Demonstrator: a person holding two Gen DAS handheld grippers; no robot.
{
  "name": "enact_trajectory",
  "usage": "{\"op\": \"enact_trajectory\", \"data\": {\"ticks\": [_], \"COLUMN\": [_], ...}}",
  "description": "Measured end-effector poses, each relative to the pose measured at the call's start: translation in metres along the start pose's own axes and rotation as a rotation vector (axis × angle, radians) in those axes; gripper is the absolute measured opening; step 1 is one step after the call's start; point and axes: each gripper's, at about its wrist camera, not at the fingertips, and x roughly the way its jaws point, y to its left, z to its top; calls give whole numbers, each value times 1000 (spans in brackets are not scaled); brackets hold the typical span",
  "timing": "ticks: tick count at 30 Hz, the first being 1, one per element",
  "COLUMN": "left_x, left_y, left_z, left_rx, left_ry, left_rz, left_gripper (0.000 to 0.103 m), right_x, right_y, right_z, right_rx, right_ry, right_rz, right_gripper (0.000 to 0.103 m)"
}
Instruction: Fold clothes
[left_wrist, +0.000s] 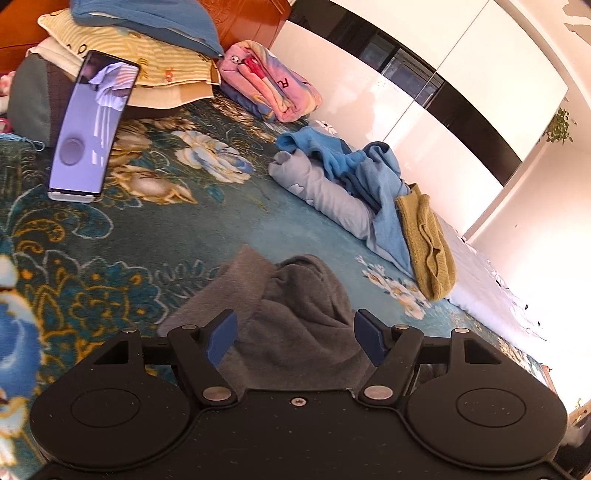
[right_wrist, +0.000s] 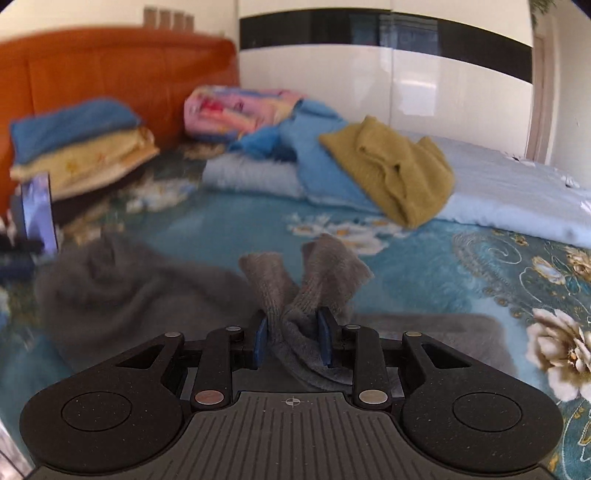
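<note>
the grey garment (right_wrist: 122, 295) lies rumpled on the floral teal bedspread (left_wrist: 155, 229), and the right gripper (right_wrist: 292, 341) has closed its blue pads (right_wrist: 261, 341) on a bunched fold of it — two ribbed ends of the fabric stick up past the fingertips, while the rest of the cloth spreads off to the left in a soft, blurred heap. in the left wrist view the left gripper (left_wrist: 293, 338) sits above the same grey garment (left_wrist: 295, 310) with its fingers spread wide, the cloth lying between and below the pads (left_wrist: 221, 341) but not pinched by them; whether the pads touch the fabric cannot be told. further back on the bed a pile of unfolded clothes waits: a light blue garment (left_wrist: 380, 184) draped over a pale grey one (left_wrist: 325, 192), with an olive knitted piece (left_wrist: 430, 243) just beside them at the near end. a phone (left_wrist: 92, 129) stands propped against stacked pillows (left_wrist: 147, 48) by the orange headboard (right_wrist: 110, 77), and a pink folded blanket (left_wrist: 269, 85) lies near the white wardrobe (left_wrist: 406, 92).
</note>
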Motion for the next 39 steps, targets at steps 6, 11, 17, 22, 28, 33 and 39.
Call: {"op": "enact_trajectory", "data": {"ticks": [6, 11, 17, 22, 28, 33, 39], "left_x": [6, 34, 86, 102, 117, 122, 64], "left_y": [-17, -61, -125, -127, -125, -118, -91], "left_z": [-1, -11, -31, -49, -70, -82, -57], "left_rx": [43, 107, 183, 179, 169, 156, 141], "left_ry": [44, 128, 239, 298, 365, 401, 232], "left_rz": [-98, -252, -374, -313, -232, -194, -193], "left_gripper": [69, 70, 74, 74, 47, 45, 52], "right_x": [-13, -38, -78, -92, -85, -64, -56], "right_y": [13, -2, -59, -112, -137, -135, -138], "right_z": [-17, -24, -37, -54, -67, -72, -77], "right_rx": [21, 116, 300, 462, 597, 578, 615], "right_ry": [68, 45, -75, -65, -64, 29, 59], "right_rz": [83, 182, 12, -149, -123, -140, -145], "right_gripper": [41, 48, 59, 61, 62, 58, 58]}}
